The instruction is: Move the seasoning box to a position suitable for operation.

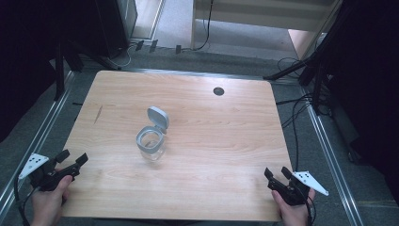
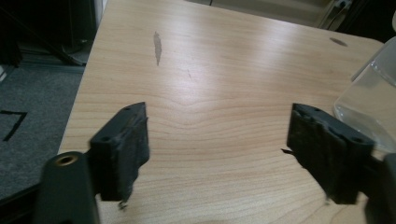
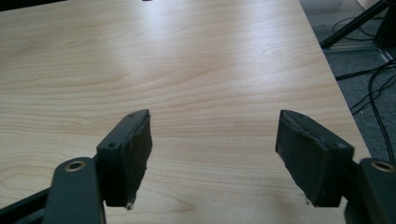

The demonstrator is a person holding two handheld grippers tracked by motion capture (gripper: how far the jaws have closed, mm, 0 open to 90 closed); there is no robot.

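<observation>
**Both claws released at the near corners, open jar mid-table**

A clear jar (image 1: 151, 145) stands near the middle of the wooden table (image 1: 226, 136), slightly toward 9 o'clock from centre. Its grey flip lid (image 1: 158, 117) is hinged back and stands open at the jar's 1 o'clock side, leaving the grey rim exposed. In the left gripper view the jar's clear wall (image 2: 371, 93) shows at 3 o'clock, past the right-hand jaw and apart from it.

The left gripper (image 1: 73, 159) sits at the table's 8 o'clock corner, held in the left hand (image 1: 47, 202). Its jaws are spread wide with nothing between them but bare wood; the left gripper (image 2: 217, 140) view confirms the gap.

The right gripper (image 1: 276, 173) sits at the 4 o'clock corner in the right hand (image 1: 294, 212), jaws likewise spread and empty, as the right gripper (image 3: 215, 140) view shows. Both grippers are well apart from the jar.

A dark streak (image 1: 98, 114) marks the wood at 10 o'clock, and a round dark grommet (image 1: 218, 91) lies at 12 o'clock near the far edge. Cables (image 1: 296, 117) trail on the grey floor at 3 o'clock.
</observation>
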